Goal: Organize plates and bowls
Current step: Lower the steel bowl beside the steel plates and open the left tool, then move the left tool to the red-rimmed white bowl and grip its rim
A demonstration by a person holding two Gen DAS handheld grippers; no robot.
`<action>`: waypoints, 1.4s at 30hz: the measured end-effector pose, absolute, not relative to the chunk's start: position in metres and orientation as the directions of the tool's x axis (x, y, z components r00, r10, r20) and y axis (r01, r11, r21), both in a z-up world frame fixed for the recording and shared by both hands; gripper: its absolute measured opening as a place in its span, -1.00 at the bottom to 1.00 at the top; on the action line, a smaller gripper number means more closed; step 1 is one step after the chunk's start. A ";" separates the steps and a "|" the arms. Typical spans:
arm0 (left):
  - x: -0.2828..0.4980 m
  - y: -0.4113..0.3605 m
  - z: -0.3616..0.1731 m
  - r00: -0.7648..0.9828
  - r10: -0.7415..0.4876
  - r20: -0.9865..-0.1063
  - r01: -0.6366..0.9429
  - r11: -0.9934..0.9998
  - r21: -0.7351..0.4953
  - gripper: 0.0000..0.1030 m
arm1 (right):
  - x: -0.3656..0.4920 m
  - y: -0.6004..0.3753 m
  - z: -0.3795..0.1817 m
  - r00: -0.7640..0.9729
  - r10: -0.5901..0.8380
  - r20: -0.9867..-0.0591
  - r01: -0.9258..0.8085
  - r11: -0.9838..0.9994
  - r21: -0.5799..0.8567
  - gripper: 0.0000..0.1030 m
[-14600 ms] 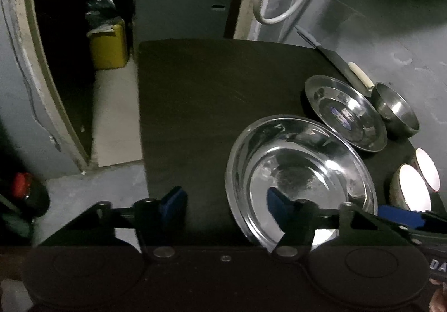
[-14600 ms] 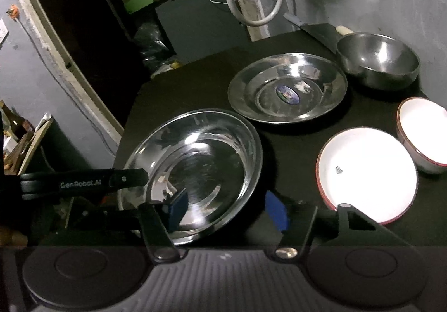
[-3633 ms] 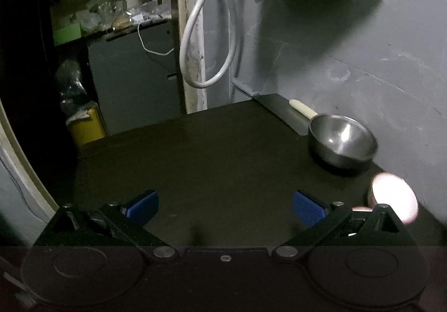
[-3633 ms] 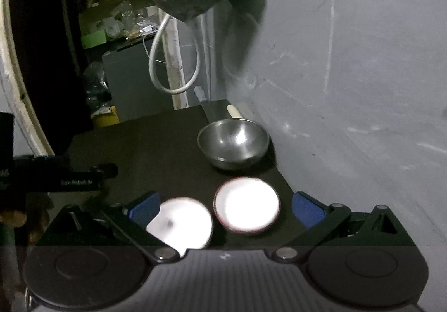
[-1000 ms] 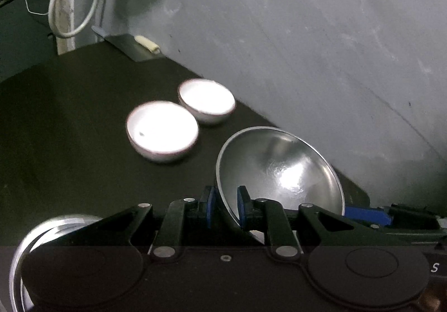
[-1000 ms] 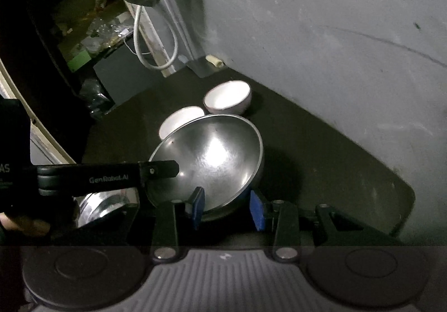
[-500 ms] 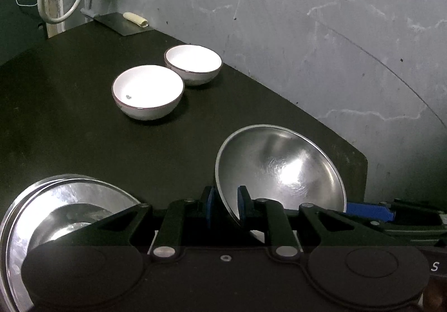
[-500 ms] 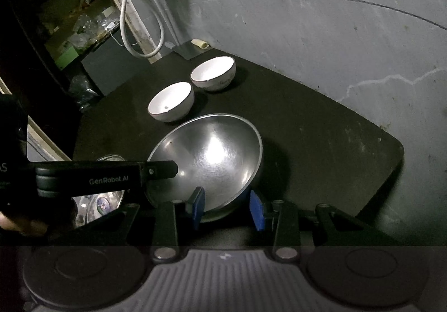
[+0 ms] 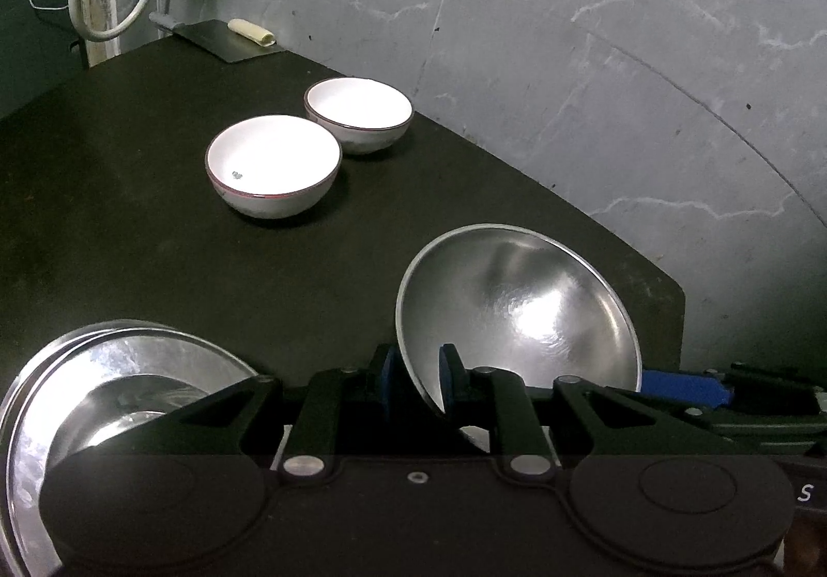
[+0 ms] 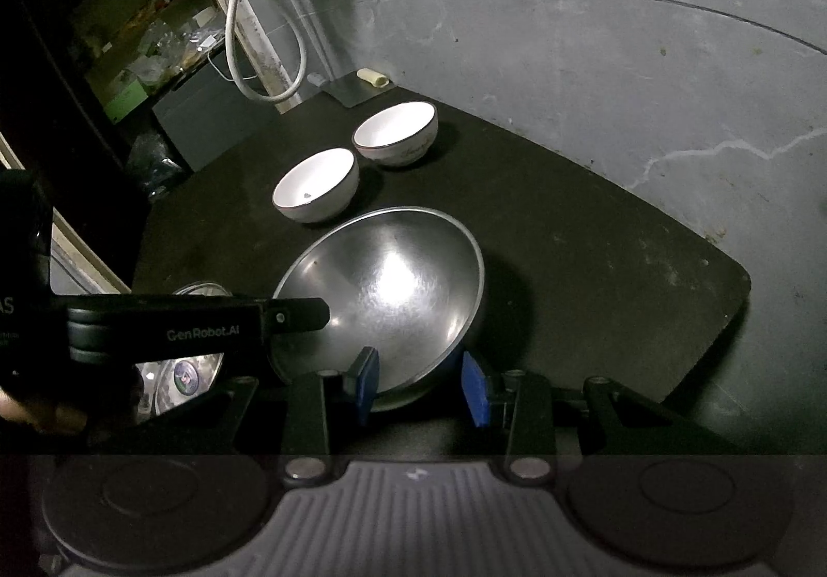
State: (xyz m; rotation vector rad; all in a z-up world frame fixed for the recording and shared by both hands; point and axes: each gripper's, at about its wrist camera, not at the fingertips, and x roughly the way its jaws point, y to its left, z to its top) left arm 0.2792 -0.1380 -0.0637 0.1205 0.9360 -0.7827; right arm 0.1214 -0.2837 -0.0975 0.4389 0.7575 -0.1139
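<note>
Left wrist view: we pinch the steel bowl [image 9: 522,313] by its near rim.
Our left gripper [image 9: 416,388] has its fingers closed on the rim, tilting the bowl above the counter [image 9: 155,215]; the right gripper [image 10: 419,385] straddles the opposite rim, contact unclear, likely steadying it for placing beside the white bowls [image 9: 274,166].

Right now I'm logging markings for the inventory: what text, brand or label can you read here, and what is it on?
"GenRobot.AI": on the left gripper's arm, right wrist view.
"AS": cut off at that view's left edge, on the same tool.
"S": cut off, on the right gripper.
Small mark inside the near white bowl: too small to read.
Sticker in the steel plate: unreadable.
</note>
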 end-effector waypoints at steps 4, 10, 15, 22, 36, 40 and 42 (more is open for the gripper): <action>0.279 -0.138 -0.063 0.350 -0.552 -0.757 0.637 0.732 -0.239 -0.24 | 0.122 -0.284 -0.097 0.729 0.056 -0.682 0.250 0.906 0.342 -0.12; 0.280 -0.137 -0.052 0.381 -0.553 -0.741 0.628 0.742 -0.232 0.20 | 0.126 -0.287 -0.093 0.735 0.044 -0.677 0.247 0.912 0.328 0.01; 0.285 -0.136 -0.036 0.442 -0.554 -0.706 0.615 0.760 -0.212 0.63 | 0.132 -0.292 -0.090 0.743 0.035 -0.669 0.246 0.914 0.321 0.31; 0.311 -0.123 -0.027 0.549 -0.480 -0.684 0.501 0.844 -0.190 0.98 | 0.147 -0.298 -0.085 0.758 0.049 -0.650 0.219 0.920 0.325 0.81; 0.361 -0.104 -0.031 0.630 -0.329 -0.704 0.291 0.940 -0.179 0.98 | 0.211 -0.307 -0.079 0.755 0.122 -0.644 0.114 0.943 0.312 0.99; 0.371 -0.105 -0.032 0.642 -0.300 -0.706 0.261 0.951 -0.166 0.98 | 0.236 -0.309 -0.081 0.741 0.145 -0.656 0.082 0.950 0.302 0.99; 0.377 -0.106 -0.034 0.643 -0.285 -0.711 0.245 0.956 -0.162 0.98 | 0.250 -0.311 -0.082 0.733 0.160 -0.661 0.064 0.952 0.301 0.99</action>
